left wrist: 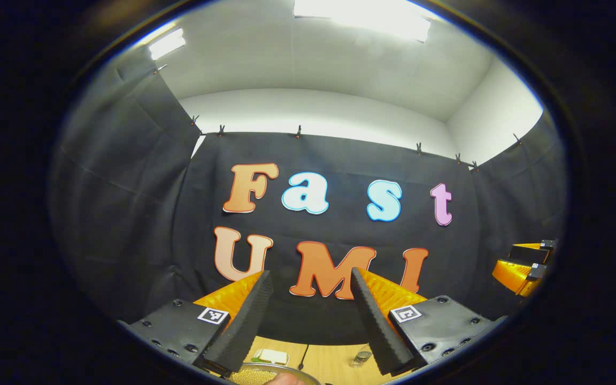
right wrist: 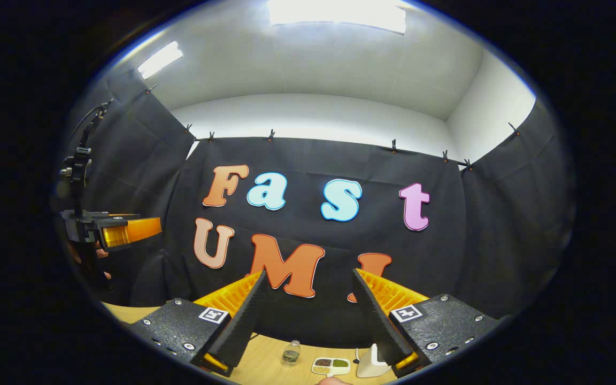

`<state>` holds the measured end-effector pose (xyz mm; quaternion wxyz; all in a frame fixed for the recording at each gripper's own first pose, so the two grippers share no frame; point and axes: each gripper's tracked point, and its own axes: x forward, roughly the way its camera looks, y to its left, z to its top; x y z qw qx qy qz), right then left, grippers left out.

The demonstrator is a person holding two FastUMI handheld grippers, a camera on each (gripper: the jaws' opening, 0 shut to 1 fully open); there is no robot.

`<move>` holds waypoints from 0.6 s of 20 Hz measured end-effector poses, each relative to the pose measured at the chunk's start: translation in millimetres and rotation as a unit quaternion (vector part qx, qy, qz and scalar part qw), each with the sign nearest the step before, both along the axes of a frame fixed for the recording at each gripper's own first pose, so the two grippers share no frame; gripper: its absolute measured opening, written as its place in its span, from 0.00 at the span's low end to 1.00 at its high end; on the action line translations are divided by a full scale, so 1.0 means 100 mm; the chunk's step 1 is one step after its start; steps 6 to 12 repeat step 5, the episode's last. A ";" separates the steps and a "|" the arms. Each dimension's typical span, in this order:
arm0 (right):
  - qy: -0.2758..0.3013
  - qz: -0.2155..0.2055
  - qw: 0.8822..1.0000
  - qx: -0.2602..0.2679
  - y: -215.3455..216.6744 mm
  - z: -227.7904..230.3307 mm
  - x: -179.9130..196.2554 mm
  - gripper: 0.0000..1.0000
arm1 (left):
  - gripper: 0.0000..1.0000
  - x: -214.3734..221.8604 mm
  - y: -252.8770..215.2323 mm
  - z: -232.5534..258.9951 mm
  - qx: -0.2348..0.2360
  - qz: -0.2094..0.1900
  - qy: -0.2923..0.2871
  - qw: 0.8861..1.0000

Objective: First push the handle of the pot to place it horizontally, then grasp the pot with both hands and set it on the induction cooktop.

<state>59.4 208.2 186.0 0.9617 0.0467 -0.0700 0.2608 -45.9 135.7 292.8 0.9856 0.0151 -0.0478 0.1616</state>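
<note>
Left gripper (left wrist: 310,299) is raised and aimed at the booth wall, jaws spread with nothing between them. Under it, at the view's bottom edge, sits a round metal vessel (left wrist: 273,374) with pale grains, maybe the pot, though I can't tell. Right gripper (right wrist: 308,302) is equally high, jaws spread and empty above the tabletop (right wrist: 265,363), a small jar (right wrist: 290,353) and a divided dish (right wrist: 331,366) below. Handle and cooktop unseen, so I judge everything is left: push, two-handed grasp, placement.

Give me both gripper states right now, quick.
Left gripper: open, nothing between its fingers, raised toward the booth wall.
Right gripper: open, nothing between its fingers, also raised above the table.
</note>
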 end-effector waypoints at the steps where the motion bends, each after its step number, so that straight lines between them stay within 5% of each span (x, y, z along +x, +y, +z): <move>1: 0.001 0.000 1.000 0.005 -0.04 0.05 -0.02 0.97 | 0.95 0.00 -0.02 0.03 0.000 -0.002 -0.005 1.000; 12: -0.003 -0.005 1.000 0.010 -0.11 0.11 0.00 0.95 | 0.93 -0.03 -0.09 0.14 0.009 -0.006 -0.015 1.000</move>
